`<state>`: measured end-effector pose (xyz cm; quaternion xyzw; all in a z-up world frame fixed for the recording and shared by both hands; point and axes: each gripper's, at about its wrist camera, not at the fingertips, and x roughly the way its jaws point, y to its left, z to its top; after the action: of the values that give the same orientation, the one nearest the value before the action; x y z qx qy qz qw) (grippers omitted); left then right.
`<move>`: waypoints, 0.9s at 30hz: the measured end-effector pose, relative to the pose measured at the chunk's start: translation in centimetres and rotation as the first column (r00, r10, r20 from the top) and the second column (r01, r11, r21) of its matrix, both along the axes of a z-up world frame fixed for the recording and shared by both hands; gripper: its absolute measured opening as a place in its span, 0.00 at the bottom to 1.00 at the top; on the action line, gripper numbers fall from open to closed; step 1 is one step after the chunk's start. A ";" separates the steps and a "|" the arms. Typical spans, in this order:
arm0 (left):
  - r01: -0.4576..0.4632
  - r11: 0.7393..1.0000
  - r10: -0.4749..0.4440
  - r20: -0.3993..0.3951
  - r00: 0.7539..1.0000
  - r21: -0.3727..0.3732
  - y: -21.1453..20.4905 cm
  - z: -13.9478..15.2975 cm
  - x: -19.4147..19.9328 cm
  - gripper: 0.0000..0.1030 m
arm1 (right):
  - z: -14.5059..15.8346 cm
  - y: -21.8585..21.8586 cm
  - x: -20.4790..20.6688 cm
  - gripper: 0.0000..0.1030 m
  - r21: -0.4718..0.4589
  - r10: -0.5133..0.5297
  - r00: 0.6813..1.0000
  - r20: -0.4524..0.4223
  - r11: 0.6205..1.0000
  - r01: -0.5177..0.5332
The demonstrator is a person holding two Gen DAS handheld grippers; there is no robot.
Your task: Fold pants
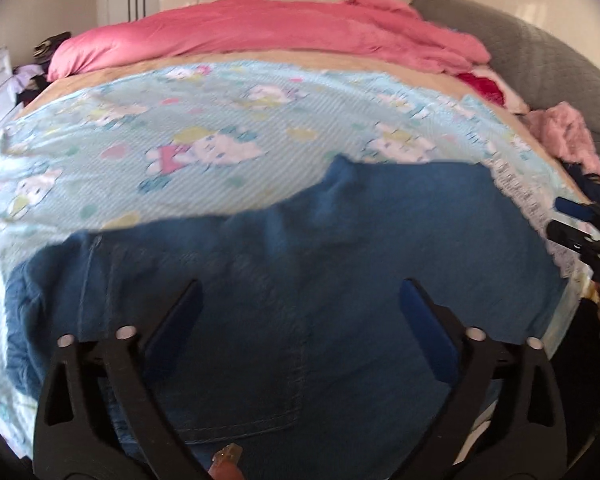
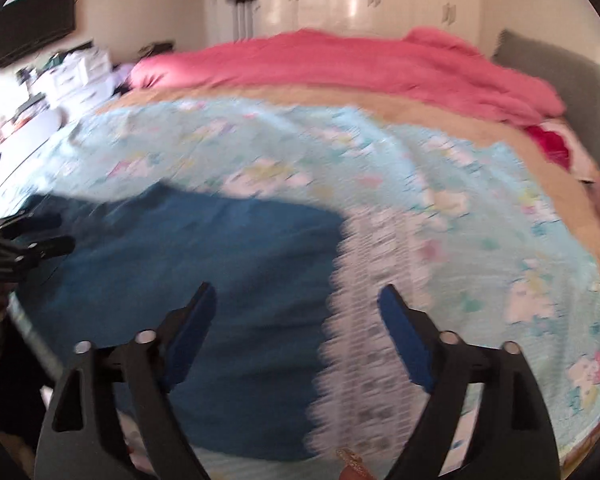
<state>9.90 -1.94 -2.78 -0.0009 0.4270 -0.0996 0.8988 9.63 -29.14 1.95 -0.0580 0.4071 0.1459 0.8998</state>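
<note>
1. Far left, the pants (image 1: 284, 280) are bunching up a bit: in the left wrist view there's a rumpled, puffy lump of denim at the left end, while the rest is lying pretty flat on the cartoon-cat sheet (image 1: 148, 148) covering the near part of the bed.
2. Moving right, the left gripper (image 1: 300, 312) is hanging over the middle of the denim with its jaws spread wide and nothing between the blue pads. A stitched back pocket is showing right below it.
3. The top edge of the pants is looking uneven, with a raised corner sticking up toward the sheet's middle. Colour is a mid-blue jean, and it's looking like a folded block rather than two long legs.
4. Further right, the right gripper (image 2: 296, 320) is sitting wide open too, gripping nothing, straddling the right edge of the pants (image 2: 204, 280) and a white patterned strip of the sheet (image 2: 460, 208).
5. Behind everything, a pink duvet (image 1: 260, 32) is lying bunched along the far side.
</note>
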 end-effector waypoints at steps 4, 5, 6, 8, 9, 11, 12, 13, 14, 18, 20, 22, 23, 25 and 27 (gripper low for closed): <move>-0.095 0.995 0.096 -0.066 0.993 0.021 2.4 -1.5 0.6 0.91 | -1.8 0.4 0.4 0.87 -0.093 -0.029 0.990 -0.137 0.996 0.016; -0.098 0.995 0.098 -0.063 0.993 -0.004 2.9 -1.5 0.4 0.91 | -2.9 -0.4 0.5 0.87 -0.128 -0.066 0.978 -0.198 0.991 0.041; -0.089 0.996 0.088 -0.061 0.994 -0.009 3.1 -1.4 0.3 0.91 | -3.5 -1.2 0.2 0.88 -0.116 -0.074 0.972 -0.221 0.992 0.049; -0.078 0.997 0.077 -0.058 0.995 -0.004 3.3 -1.6 0.2 0.91 | -3.6 -2.6 -0.5 0.88 -0.037 -0.076 0.968 -0.240 0.997 0.069; -0.077 0.997 0.077 -0.057 0.995 -0.003 3.3 -1.7 0.1 0.91 | -3.5 -2.9 -0.7 0.88 -0.020 -0.075 0.968 -0.238 0.997 0.073; -0.076 0.997 0.076 -0.053 0.996 0.002 3.3 -1.8 0.1 0.91 | -3.5 -3.1 -0.8 0.88 -0.024 -0.088 0.968 -0.236 0.996 0.085; -0.076 0.997 0.076 -0.051 0.996 0.003 3.3 -1.8 0.0 0.91 | -3.6 -2.9 -0.8 0.88 -0.034 -0.089 0.968 -0.233 0.996 0.083; -0.073 0.997 0.073 -0.051 0.996 0.005 3.2 -1.8 0.0 0.91 | -3.7 -2.7 -0.8 0.88 -0.050 -0.090 0.969 -0.231 0.996 0.080; -0.064 0.998 0.065 -0.054 0.996 0.013 2.9 -1.7 -0.1 0.91 | -3.7 -2.6 -0.8 0.88 -0.058 -0.091 0.969 -0.230 0.995 0.080; -0.038 0.999 0.039 -0.036 0.999 0.017 2.1 -0.8 -1.5 0.91 | -3.2 -2.8 -1.4 0.88 -0.034 -0.106 0.973 -0.207 0.994 0.101; -0.029 1.000 0.029 -0.018 0.999 0.002 1.9 -0.1 -2.4 0.91 | -2.2 -3.0 -2.4 0.88 0.022 -0.120 0.979 -0.164 0.992 0.125; -0.003 1.000 0.003 -0.004 1.000 0.004 1.1 0.5 -3.4 0.91 | -1.6 -2.8 -3.3 0.91 0.067 -0.121 0.982 -0.144 0.989 0.132; 0.016 1.000 -0.016 0.000 1.000 0.006 0.6 0.7 -3.7 0.91 | -1.3 -2.6 -3.5 0.91 0.068 -0.121 0.983 -0.135 0.989 0.131; 0.062 0.998 -0.062 0.007 0.998 0.019 -0.8 1.0 -4.5 0.91 | -1.1 -1.6 -4.1 0.91 0.056 -0.108 0.987 -0.118 0.992 0.115; 0.103 0.994 -0.103 0.011 0.995 0.029 -2.0 1.1 -5.1 0.91 | -0.9 -0.4 -4.7 0.91 0.045 -0.090 0.991 -0.100 0.994 0.095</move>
<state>4.83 -3.96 -1.70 0.0347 0.4220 -0.1397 0.8951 4.97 -29.55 1.01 -0.0094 0.4493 0.1170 0.8856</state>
